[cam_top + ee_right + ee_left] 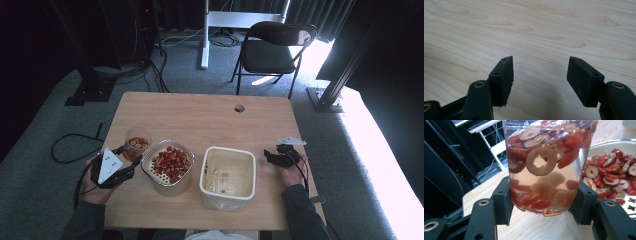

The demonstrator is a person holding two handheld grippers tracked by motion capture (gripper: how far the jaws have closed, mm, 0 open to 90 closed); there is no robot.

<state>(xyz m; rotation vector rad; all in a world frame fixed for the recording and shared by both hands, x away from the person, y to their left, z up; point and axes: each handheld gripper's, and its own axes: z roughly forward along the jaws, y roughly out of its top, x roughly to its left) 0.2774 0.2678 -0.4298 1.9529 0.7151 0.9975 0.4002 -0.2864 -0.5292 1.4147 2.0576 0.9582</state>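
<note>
**Thin cup of soaked date slices, gripped low**

The left gripper [546, 202] is clamping the clear plastic cup [544, 167] low on its wall, beside the strainer bowl [167, 165]. It is probably heavy with liquid, thin-walled, slippery; squeezing harder risks buckling. The right gripper [540, 75] is resting open and empty over the table [529, 30].

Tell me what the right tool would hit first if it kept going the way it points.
Most likely the bare wooden table: the right tool stands open with nothing between its jaws, angled down at the tabletop.
</note>
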